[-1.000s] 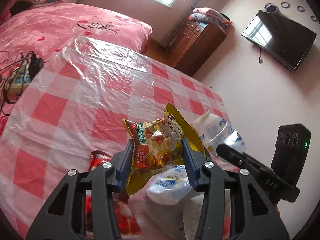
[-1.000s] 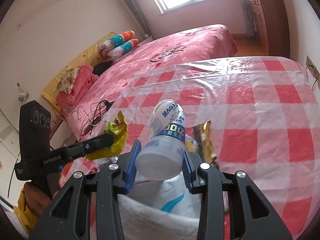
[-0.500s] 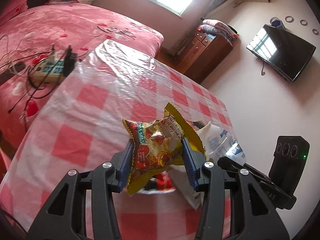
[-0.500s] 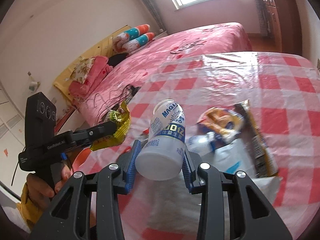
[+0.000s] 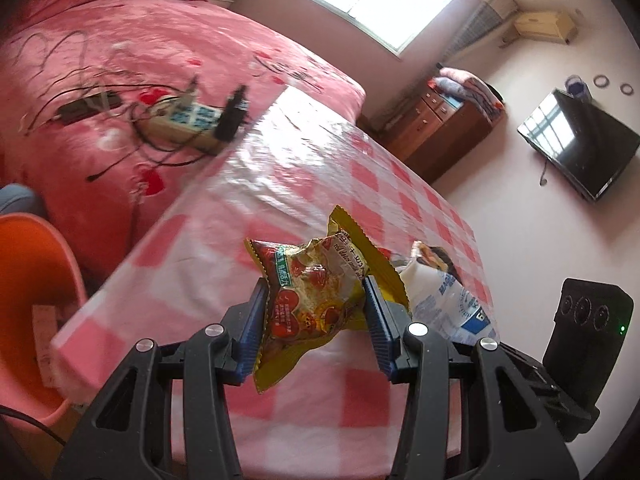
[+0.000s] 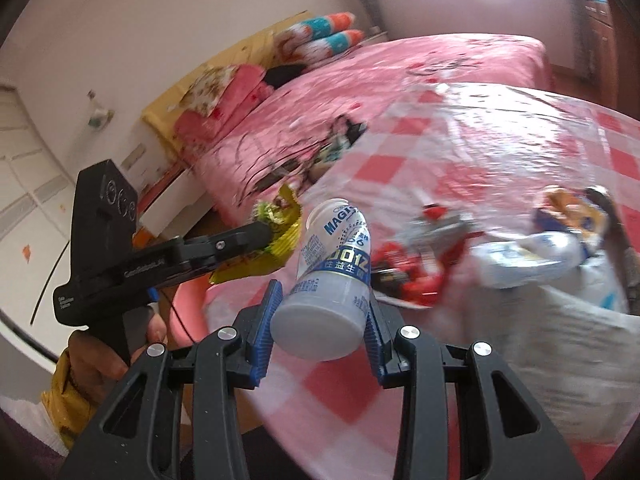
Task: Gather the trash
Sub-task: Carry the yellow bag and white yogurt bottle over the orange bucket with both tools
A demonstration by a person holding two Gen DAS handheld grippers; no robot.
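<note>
Your left tool is clamped on the snack wrapper, right tool on the bottle. Orange bin sits left of the bench edge, w/ your left tool nearer.

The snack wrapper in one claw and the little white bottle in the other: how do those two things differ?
The snack wrapper is flat, crumpled yellow-and-red foil; the bottle is a rigid white cylinder with blue lettering. The wrapper droops below the left gripper, while the bottle keeps its shape, its flat base towards the camera, in the right gripper. Both are clamped between blue pads above the checked tablecloth.
</note>
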